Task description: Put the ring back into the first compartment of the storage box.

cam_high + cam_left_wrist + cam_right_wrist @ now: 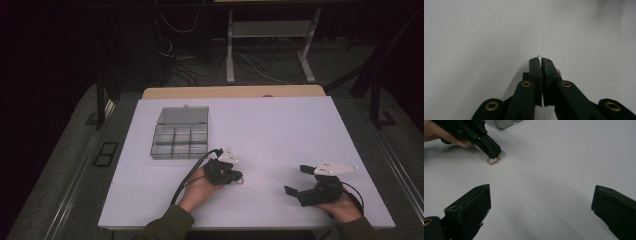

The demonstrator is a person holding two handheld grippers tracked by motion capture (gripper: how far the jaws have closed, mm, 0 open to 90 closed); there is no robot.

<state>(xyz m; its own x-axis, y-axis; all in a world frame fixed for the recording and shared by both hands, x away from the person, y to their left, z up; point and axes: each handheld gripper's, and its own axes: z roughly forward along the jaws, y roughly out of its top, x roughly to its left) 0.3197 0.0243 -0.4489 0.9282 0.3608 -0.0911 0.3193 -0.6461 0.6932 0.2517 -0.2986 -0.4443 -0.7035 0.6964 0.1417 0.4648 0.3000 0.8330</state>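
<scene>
Left tool [235, 176] low, jaws pressed together. Right tool [298, 180] jaws spread wide, held in right hand [342, 207].

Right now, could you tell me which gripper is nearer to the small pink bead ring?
Left. The left gripper touches the bead ring with its tips, jaws closed; the right gripper sits apart from it, jaws wide.

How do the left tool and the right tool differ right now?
The left tool has its jaws pressed together on a small pink bead ring; the right tool has its jaws wide apart and holds nothing. The left tool sits nearer the clear compartment box; the right tool is off toward the table's right side. Both are black, hand-held and low over the white table.
</scene>
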